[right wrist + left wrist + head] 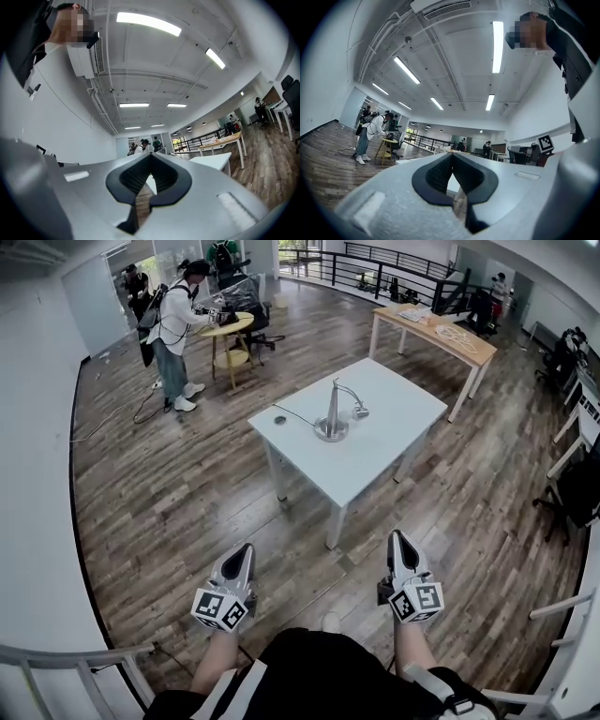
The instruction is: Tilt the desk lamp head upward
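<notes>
The task has not visibly begun; both tools are held low and close to the person's body, well short of the work; the left gripper [247, 549] is clenched with its jaws meeting at the tips and nothing between them, and the right gripper [397, 536] is the same, pressed together and empty; the desk lamp [333, 413] stands well ahead of both grippers, roughly between their two lines of aim, on a white table [394, 418] with open wooden floor in between; its round base [331, 431] sits near the table's middle, a slim post rises from it, and the lamp head [360, 412] hangs off a curved neck on the right gripper's side of the post, seemingly drooped downward, though it is too small to read the exact angle; a thin cable [295, 414] runs from the base toward the left gripper's side; far ahead and left of the left gripper a person [175, 334] works at a small round table [228, 326]; by my reading everything is left: approach the table, release a jaw pair, take the head, and tilt it up.
</notes>
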Available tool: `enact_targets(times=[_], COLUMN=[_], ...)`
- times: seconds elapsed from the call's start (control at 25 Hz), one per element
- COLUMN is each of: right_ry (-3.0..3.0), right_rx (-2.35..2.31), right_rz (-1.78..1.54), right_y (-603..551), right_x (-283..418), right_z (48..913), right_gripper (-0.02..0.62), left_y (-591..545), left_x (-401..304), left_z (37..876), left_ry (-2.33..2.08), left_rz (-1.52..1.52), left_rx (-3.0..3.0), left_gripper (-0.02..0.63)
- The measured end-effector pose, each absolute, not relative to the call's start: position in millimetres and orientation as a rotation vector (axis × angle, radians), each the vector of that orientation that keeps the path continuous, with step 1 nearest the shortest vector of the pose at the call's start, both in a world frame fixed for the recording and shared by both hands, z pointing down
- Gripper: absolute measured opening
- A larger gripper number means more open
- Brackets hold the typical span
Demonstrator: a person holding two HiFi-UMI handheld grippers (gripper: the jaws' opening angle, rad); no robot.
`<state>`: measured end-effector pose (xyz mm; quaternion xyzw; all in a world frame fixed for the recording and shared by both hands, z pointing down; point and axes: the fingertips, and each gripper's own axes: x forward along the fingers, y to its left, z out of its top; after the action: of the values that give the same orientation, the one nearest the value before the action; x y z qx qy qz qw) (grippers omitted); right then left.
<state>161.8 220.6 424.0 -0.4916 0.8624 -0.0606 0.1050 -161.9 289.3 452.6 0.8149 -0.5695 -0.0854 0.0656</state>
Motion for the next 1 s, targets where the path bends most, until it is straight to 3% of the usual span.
enact_targets(times=[1.0], right_ry=[2.570], right_rx=[-1.419], right_rz=[-0.263], right_y=[116], right_x=[218], right_z=[451], right_gripper=[0.002], left_y=[177], left_x=[-78], left_z=[443], left_ry=[-1.694], left_rz=[-0.276], left_rx=[2.472], left_gripper=[0.000])
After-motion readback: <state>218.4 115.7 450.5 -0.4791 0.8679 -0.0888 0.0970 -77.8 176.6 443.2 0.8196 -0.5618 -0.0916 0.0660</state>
